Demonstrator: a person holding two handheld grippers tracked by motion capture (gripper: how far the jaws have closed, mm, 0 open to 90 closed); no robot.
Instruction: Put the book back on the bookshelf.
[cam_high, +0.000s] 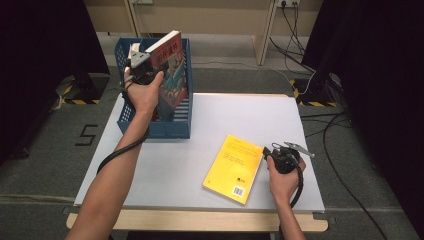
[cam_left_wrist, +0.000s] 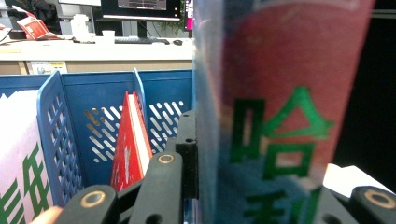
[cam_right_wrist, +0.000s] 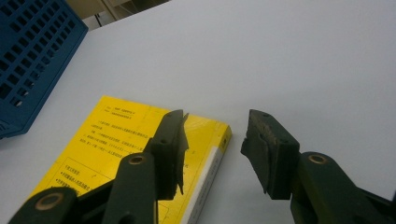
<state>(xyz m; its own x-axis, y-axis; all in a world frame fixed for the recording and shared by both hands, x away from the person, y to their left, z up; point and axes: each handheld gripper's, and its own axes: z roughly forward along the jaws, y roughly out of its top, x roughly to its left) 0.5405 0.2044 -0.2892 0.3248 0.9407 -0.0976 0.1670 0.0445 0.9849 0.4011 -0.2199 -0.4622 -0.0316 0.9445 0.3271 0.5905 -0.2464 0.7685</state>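
The red book (cam_high: 172, 75) stands tilted over the blue rack (cam_high: 177, 127), its lower edge down inside the rack's right compartment and its top leaning away from the person. The left gripper (cam_high: 141, 65) holds it: in the left gripper view the book's red cover (cam_left_wrist: 285, 107) with green characters sits clamped between the two black jaws, which are drawn in narrow on it. Deeper in the rack, seen past the jaws, a thin red booklet (cam_left_wrist: 130, 144) leans against a divider, and a white book with green print (cam_left_wrist: 18, 158) stands in the compartment beside it. The rack itself sits at the far left corner of the white table (cam_high: 200, 165). Well apart from the rack, toward the near right of the table, a yellow book (cam_high: 234, 167) lies flat with its barcode toward the person. The right gripper (cam_high: 286, 157) rests just beside the yellow book's right edge, its jaws standing apart with nothing between them; in the right gripper view one jaw hangs over the yellow book (cam_right_wrist: 116, 154) and the other over bare table.
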